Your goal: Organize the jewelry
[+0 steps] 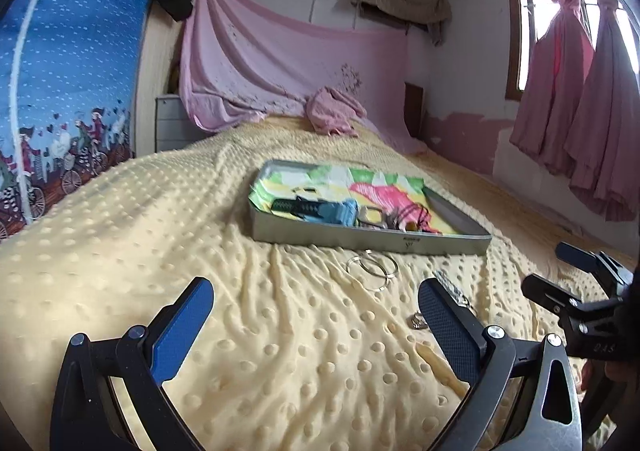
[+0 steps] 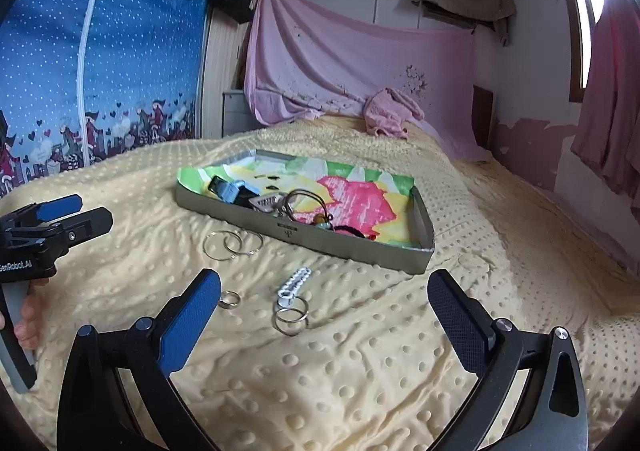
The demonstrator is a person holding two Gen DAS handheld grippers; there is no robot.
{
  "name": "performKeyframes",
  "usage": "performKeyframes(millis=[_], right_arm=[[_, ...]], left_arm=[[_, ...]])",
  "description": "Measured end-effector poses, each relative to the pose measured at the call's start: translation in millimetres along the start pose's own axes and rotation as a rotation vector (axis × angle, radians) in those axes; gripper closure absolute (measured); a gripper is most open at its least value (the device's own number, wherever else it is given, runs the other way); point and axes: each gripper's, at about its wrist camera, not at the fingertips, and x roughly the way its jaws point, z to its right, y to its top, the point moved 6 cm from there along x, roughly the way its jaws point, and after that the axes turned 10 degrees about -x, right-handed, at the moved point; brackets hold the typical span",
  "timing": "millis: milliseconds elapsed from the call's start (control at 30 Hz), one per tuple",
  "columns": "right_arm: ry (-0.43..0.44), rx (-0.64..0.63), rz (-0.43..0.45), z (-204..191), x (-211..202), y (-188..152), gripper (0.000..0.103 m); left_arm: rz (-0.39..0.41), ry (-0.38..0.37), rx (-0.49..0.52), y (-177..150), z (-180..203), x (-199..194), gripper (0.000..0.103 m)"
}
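A yellow dotted blanket covers the bed beneath pink curtains. Loose silver hoop rings lie just before the grey metal tray. Both the left tool and right tool hover released, empty.

Yellow dotted bedspread – pink sheet on white wall, pink curtains at bright window.

My two wrist views sit low and close over the bed, facing the headboard wall; both share the tray, mine on the right looking from further right.
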Motion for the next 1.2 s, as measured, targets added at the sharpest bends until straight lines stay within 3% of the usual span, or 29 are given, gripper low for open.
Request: performKeyframes(millis=[200, 267, 300, 333, 467, 733, 767, 1033, 1133, 1200], right_arm=[[0.081, 0.087, -0.078, 21, 31, -16, 0.003], [0.107, 0.117, -0.09, 26, 41, -21, 0.014], [0.12, 0.126, -0.096, 27, 45, -23, 0.026], [0.128, 0.127, -0.103, 26, 49, -25, 0.034], [0.192, 0.124, -0.139, 20, 66, -35, 0.041], [0.316, 0.111, -0.198, -1, 85, -44, 0.058], [0.325, 0.114, -0.216, -3, 88, -47, 0.06], [0.354, 0.144, -0.235, -8, 97, -54, 0.062], [0.358, 0.133, -0.236, -10, 97, -54, 0.062], [0.366, 0.119, -0.238, -13, 97, -55, 0.062]], left_arm=[[-0.086, -0.066, 0.047, -10, 22, 25, 0.0], [-0.118, -0.093, 0.057, -14, 28, 32, 0.0], [-0.129, -0.101, 0.06, -16, 31, 35, 0.003], [-0.144, -0.113, 0.064, -18, 33, 38, 0.009], [-0.194, -0.153, 0.076, -24, 42, 47, 0.025], [-0.321, -0.303, 0.065, -40, 63, 65, 0.066], [-0.333, -0.312, 0.066, -42, 66, 67, 0.068], [-0.397, -0.263, 0.082, -56, 72, 82, 0.068], [-0.426, -0.228, 0.063, -59, 67, 90, 0.082], [-0.441, -0.211, 0.035, -60, 63, 95, 0.083]])
